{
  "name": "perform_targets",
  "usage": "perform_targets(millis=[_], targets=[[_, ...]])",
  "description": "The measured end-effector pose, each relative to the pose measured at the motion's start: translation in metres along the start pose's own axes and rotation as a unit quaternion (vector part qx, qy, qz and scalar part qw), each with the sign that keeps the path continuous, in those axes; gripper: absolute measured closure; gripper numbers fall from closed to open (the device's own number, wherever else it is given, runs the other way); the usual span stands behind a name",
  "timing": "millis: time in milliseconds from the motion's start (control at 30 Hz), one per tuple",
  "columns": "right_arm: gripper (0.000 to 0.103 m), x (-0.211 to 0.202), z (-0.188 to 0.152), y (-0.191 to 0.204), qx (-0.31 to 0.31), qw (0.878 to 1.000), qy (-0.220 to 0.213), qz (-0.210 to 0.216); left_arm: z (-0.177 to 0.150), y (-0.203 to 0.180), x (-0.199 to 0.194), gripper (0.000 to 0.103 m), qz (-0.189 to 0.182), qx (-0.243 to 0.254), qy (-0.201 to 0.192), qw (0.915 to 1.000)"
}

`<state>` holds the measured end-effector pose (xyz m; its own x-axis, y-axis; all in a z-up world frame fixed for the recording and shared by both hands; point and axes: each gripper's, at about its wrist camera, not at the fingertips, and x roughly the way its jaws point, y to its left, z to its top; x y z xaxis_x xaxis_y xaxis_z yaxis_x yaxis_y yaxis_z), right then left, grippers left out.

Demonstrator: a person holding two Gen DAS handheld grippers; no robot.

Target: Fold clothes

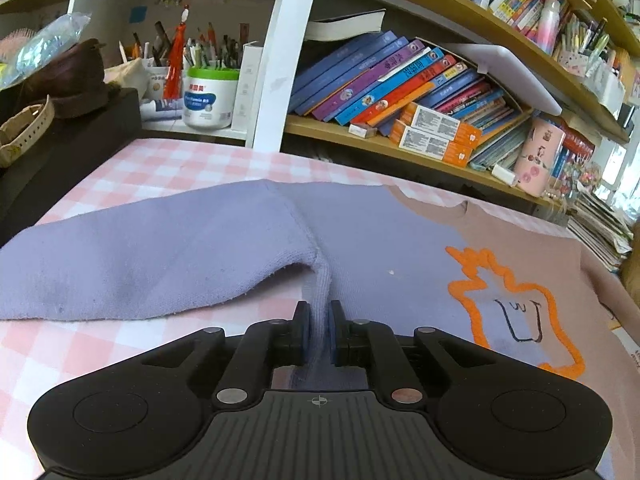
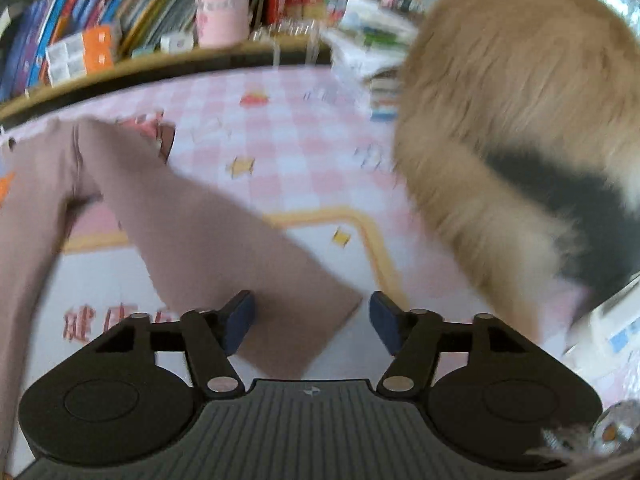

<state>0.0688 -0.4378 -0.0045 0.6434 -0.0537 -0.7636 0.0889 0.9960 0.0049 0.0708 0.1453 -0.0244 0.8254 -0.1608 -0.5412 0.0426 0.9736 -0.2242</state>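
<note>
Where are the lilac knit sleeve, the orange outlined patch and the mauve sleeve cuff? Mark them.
lilac knit sleeve (image 1: 132,252), left wrist view, on its broad flat middle.
orange outlined patch (image 1: 476,300), left wrist view, on its left outline.
mauve sleeve cuff (image 2: 304,320), right wrist view, near the sleeve's open end between the open jaws.

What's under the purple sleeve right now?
The pink checked tablecloth shows around and beneath the purple sleeve, whose lifted edge is pinched in the left hand-held gripper. Anything under its flat part is covered.

On the checked tablecloth (image 2: 256,148), red Chinese characters (image 2: 102,326) begin with "健康", partly hidden. The print on the book spines (image 1: 400,76) and the white jar (image 1: 208,98) is too small to read.
</note>
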Motion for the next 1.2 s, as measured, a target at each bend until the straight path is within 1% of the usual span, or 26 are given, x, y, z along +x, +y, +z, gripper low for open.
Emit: perform_targets(millis=[33, 67, 100, 133, 167, 233, 267, 300, 367, 433, 467, 500, 533, 567, 600, 633, 700, 800, 867, 933, 967, 1000, 1033, 1100, 1200], targets=[[0.068, 0.001, 0.002, -0.004, 0.010, 1.000, -0.001, 0.018, 0.000, 0.000, 0.000, 0.093, 0.000, 0.001, 0.000, 1.0000], [0.076, 0.001, 0.004, -0.008, 0.021, 0.999, -0.002, 0.037, 0.000, -0.001, 0.000, 0.092, 0.000, 0.001, 0.000, 1.0000], [0.094, 0.006, 0.012, -0.013, 0.033, 0.998, 0.002, 0.053, 0.000, 0.000, 0.000, 0.092, -0.001, 0.000, 0.000, 1.0000], [0.094, 0.013, 0.022, -0.017, 0.046, 0.996, 0.009, 0.070, 0.000, 0.000, 0.001, 0.092, -0.002, -0.001, 0.001, 1.0000], [0.094, 0.016, 0.032, -0.021, 0.052, 0.997, 0.008, 0.063, 0.000, 0.001, 0.001, 0.092, -0.003, -0.003, 0.002, 1.0000], [0.095, 0.014, 0.063, -0.019, 0.031, 0.999, -0.044, -0.007, 0.000, 0.002, 0.002, 0.091, -0.005, -0.007, 0.003, 1.0000], [0.095, 0.009, 0.078, -0.016, 0.012, 0.995, -0.081, -0.049, 0.000, 0.003, 0.002, 0.091, -0.005, -0.007, 0.003, 1.0000], [0.095, 0.006, 0.091, -0.012, -0.008, 0.990, -0.112, -0.080, 0.000, 0.003, 0.002, 0.091, -0.005, -0.007, 0.003, 1.0000], [0.095, 0.009, 0.110, 0.001, -0.054, 0.980, -0.139, -0.130, -0.001, 0.001, 0.002, 0.088, -0.008, -0.002, 0.004, 1.0000], [0.095, 0.025, 0.118, 0.022, -0.129, 0.965, -0.141, -0.181, -0.001, -0.003, 0.002, 0.086, -0.009, 0.008, 0.005, 0.9999], [0.095, 0.034, 0.121, 0.029, -0.155, 0.960, -0.132, -0.194, -0.001, -0.005, 0.002, 0.086, -0.009, 0.013, 0.006, 0.9999], [0.094, 0.044, 0.122, 0.032, -0.163, 0.958, -0.123, -0.201, -0.002, -0.006, 0.003, 0.086, -0.008, 0.017, 0.007, 0.9998], [0.091, 0.053, 0.123, 0.035, -0.168, 0.957, -0.113, -0.207, -0.002, -0.006, 0.003, 0.086, -0.009, 0.016, 0.007, 0.9998], [0.084, 0.060, 0.123, 0.035, -0.166, 0.957, -0.103, -0.214, -0.002, -0.005, 0.003, 0.085, -0.010, 0.014, 0.007, 0.9998], [0.062, 0.064, 0.123, 0.035, -0.161, 0.956, -0.096, -0.224, -0.002, -0.004, 0.003, 0.085, -0.011, 0.013, 0.007, 0.9998], [0.051, 0.065, 0.121, 0.035, -0.154, 0.955, -0.099, -0.232, -0.002, -0.004, 0.002, 0.085, -0.011, 0.013, 0.006, 0.9998], [0.052, 0.052, 0.111, 0.037, -0.144, 0.961, -0.118, -0.204, -0.002, -0.004, 0.002, 0.085, -0.012, 0.012, 0.004, 0.9998], [0.052, 0.026, 0.090, 0.049, -0.152, 0.969, -0.136, -0.138, -0.002, -0.004, 0.001, 0.085, -0.014, 0.012, 0.001, 0.9998], [0.052, 0.006, 0.071, 0.061, -0.147, 0.977, -0.137, -0.072, -0.002, -0.004, 0.000, 0.085, -0.015, 0.012, -0.002, 0.9998], [0.052, -0.009, 0.048, 0.072, -0.124, 0.984, -0.128, 0.006, -0.002, -0.005, -0.001, 0.085, -0.013, 0.014, -0.006, 0.9998], [0.052, -0.015, 0.034, 0.078, -0.110, 0.986, -0.121, 0.043, -0.002, -0.006, -0.002, 0.085, -0.010, 0.015, -0.006, 0.9998], [0.052, -0.018, 0.018, 0.085, -0.101, 0.986, -0.109, 0.079, -0.003, -0.006, -0.002, 0.085, -0.008, 0.014, -0.005, 0.9999], [0.052, -0.020, 0.005, 0.092, -0.096, 0.985, -0.102, 0.101, -0.004, -0.007, -0.003, 0.085, -0.006, 0.012, -0.003, 0.9999], [0.052, -0.023, -0.017, 0.105, -0.093, 0.982, -0.094, 0.132, -0.007, -0.008, -0.007, 0.085, -0.002, 0.009, -0.001, 1.0000], [0.049, -0.030, -0.040, 0.115, -0.071, 0.979, -0.099, 0.164, -0.016, -0.011, -0.019, 0.085, 0.006, 0.006, 0.002, 1.0000]])
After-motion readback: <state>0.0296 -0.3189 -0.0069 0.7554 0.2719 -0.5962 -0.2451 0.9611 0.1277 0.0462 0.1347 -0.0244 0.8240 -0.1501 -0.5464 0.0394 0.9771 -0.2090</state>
